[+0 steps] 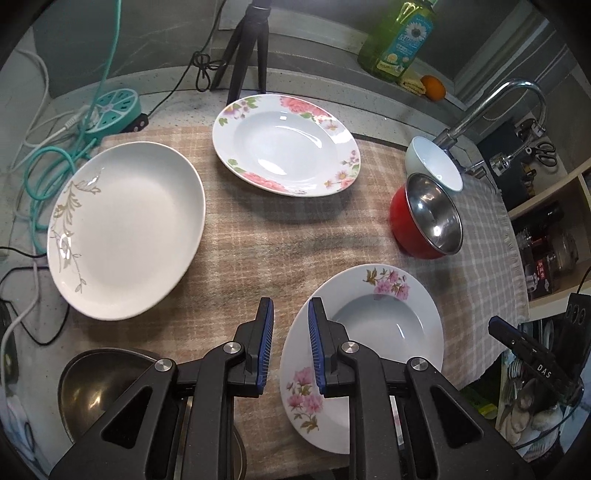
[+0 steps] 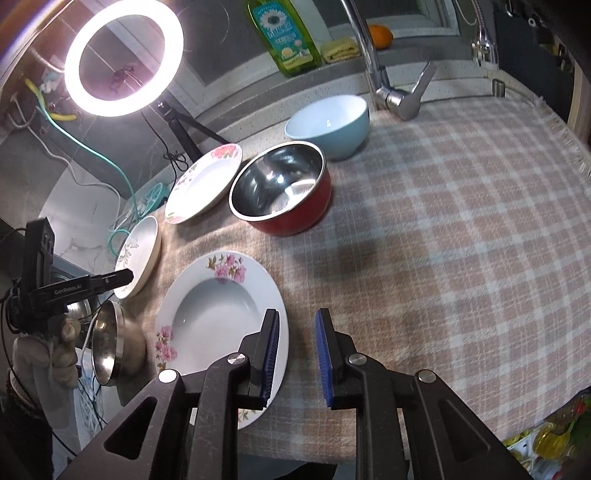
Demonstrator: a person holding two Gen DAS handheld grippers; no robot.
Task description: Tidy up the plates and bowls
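Note:
On the checked cloth (image 1: 258,243) lie a white plate with a gold leaf pattern (image 1: 125,229), a plate with a rose rim (image 1: 284,144) and a pink-flower plate (image 1: 384,321). A red bowl with a steel inside (image 1: 428,218) stands in front of a light blue bowl (image 1: 432,162). A steel bowl (image 1: 99,387) sits at the near left. My left gripper (image 1: 291,306) hovers over the pink-flower plate's left rim, jaws almost together and empty. My right gripper (image 2: 297,317) hangs beside the same plate (image 2: 218,317), its pads slightly apart with only cloth showing between them.
A faucet (image 2: 384,85) rises behind the blue bowl (image 2: 328,125). A ring light (image 2: 122,55) on a tripod (image 1: 247,48), a green detergent bottle (image 2: 284,33), an orange (image 2: 380,35), a teal power strip (image 1: 114,110) and cables crowd the back left. A gloved hand (image 2: 48,354) holds the left gripper.

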